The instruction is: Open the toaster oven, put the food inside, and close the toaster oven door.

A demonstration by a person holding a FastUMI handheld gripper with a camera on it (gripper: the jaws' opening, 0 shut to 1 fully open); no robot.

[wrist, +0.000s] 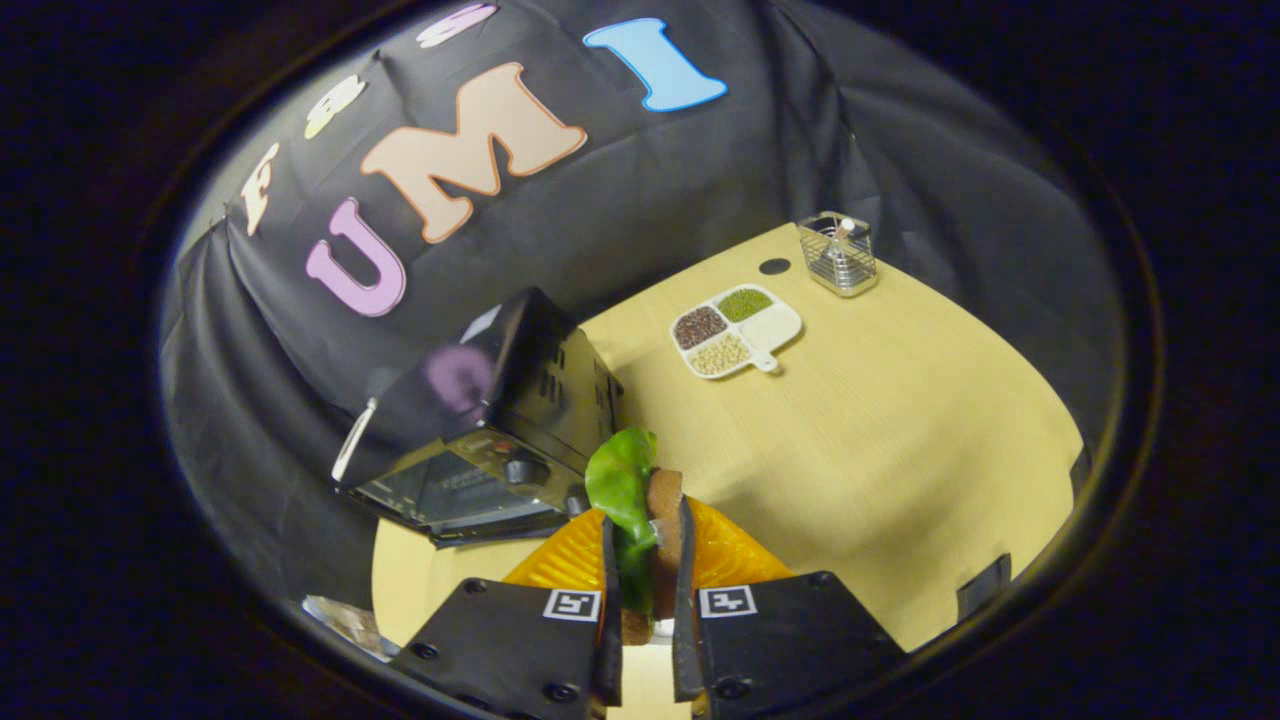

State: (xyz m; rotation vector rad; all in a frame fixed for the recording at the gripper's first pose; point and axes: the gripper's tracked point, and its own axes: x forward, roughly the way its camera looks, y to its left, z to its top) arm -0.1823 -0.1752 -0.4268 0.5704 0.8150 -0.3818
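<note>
Gripper (645,560), jaws clamped on the sandwich (640,520) above an orange plate (730,555). Toaster oven (490,420) stood at ten o'clock, door seemingly down; loading and closing remained.

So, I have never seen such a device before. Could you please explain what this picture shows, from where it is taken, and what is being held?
This is a handheld two-finger gripper that a person carries; no robot arm is involved. The camera rides on the gripper and looks forward along its two black fingers. The fingers are shut on a sandwich with green lettuce, lifted over an orange plate. On the wooden table, just ahead of the fingers, stands a black toaster oven, its door apparently open. Farther beyond lie a white divided dish of beans and grains and a small wire basket.
</note>
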